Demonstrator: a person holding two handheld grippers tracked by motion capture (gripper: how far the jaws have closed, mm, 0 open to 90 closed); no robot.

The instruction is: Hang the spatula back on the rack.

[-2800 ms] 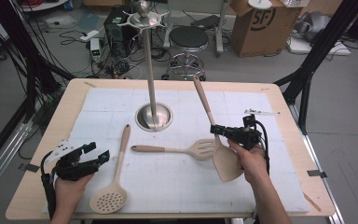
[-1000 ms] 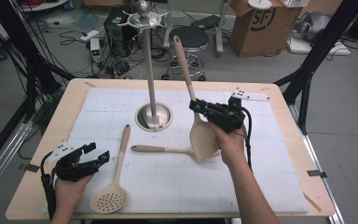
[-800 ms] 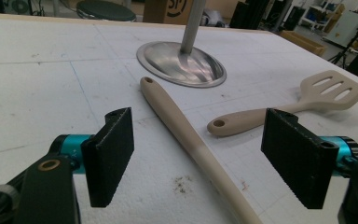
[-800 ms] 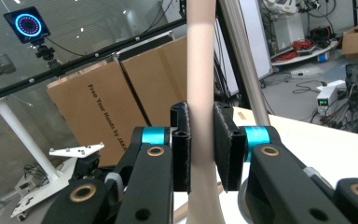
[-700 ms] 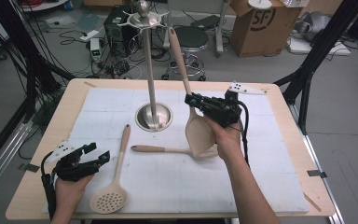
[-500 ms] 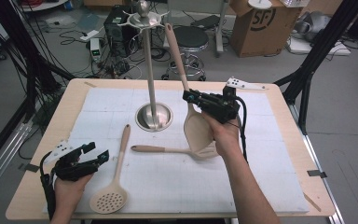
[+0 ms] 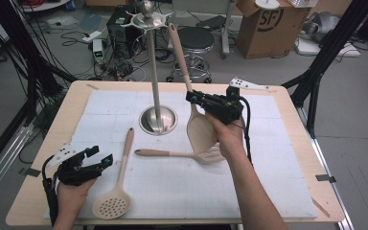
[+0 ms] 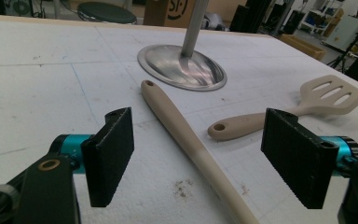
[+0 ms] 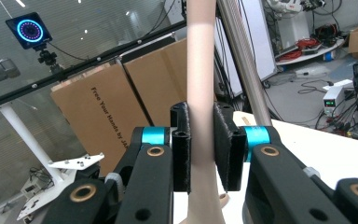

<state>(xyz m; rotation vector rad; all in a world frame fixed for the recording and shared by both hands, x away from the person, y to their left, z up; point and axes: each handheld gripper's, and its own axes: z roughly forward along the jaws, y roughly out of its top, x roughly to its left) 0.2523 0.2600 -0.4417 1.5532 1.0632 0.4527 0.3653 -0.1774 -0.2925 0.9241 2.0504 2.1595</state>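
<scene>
Landmark: the steel utensil stand (image 7: 155, 86) is your reference, its round base on the white mat (image 7: 278, 191) and its hook crown at the top of the pole
Right gripper: your right gripper (image 7: 191, 97) is clamped on the handle of the beige spoon (image 7: 200, 132), pads pressing from both sides as the right gripper view shows (image 9: 200, 144)
Spoon: you hold it lifted off the mat just to the right of the stand, bowl hanging down and handle end pointing up beside the crown; judged from that, you hold it low on the handle so the far end stays free to meet a hook
Why upright: the handle runs nearly parallel to the pole, which suits hanging, though I cannot tell whether the end already touches the crown
Left gripper: your left gripper (image 7: 98, 158) rests with jaws wide apart and nothing between them, well in front and left of the stand, likely waiting
Skimmer: the perforated skimmer (image 7: 117, 191) lies flat in front of the stand, its handle (image 8: 186, 140) aimed at the base, easy for the left jaws to take
Slotted turner: the slotted turner (image 7: 182, 154) lies flat in front of the stand, head (image 8: 331, 93) toward your right hand
Risk: the pole is near the spoon, so a small sideways swing could knock the stand
</scene>
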